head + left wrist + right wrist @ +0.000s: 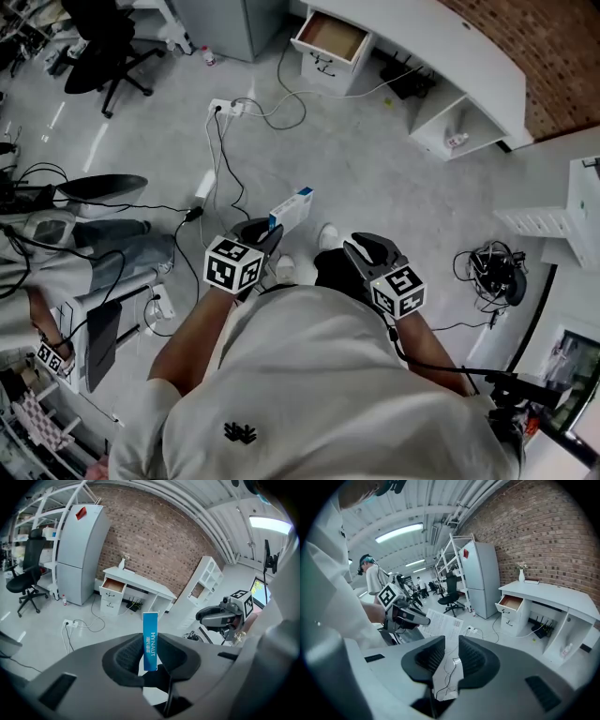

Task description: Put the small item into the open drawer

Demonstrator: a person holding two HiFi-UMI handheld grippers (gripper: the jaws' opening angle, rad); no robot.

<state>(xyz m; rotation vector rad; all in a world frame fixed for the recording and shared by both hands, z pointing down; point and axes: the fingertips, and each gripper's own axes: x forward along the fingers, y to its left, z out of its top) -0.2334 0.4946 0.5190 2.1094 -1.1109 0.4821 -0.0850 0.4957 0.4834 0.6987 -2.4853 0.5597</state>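
Note:
A narrow blue and white box (292, 208) stands upright between the pads of my left gripper (265, 232), which is shut on it. In the left gripper view the box (150, 634) shows its blue edge with white print. The open drawer (330, 36) juts from a white desk far ahead across the floor, and its wooden bottom shows. The same drawer (114, 585) lies beyond the box. My right gripper (361, 248) hangs beside the left one. Its jaws stand a little apart with only floor between them (451, 656). From there the drawer (511, 603) is at the right.
A power strip (228, 108) and loose cables (281, 103) lie on the floor before the desk (450, 47). A grey fridge (77, 550) and a black office chair (103, 47) stand to the left. A cable bundle (492, 267) and white shelves (553, 220) are at the right. Another person (372, 578) stands behind.

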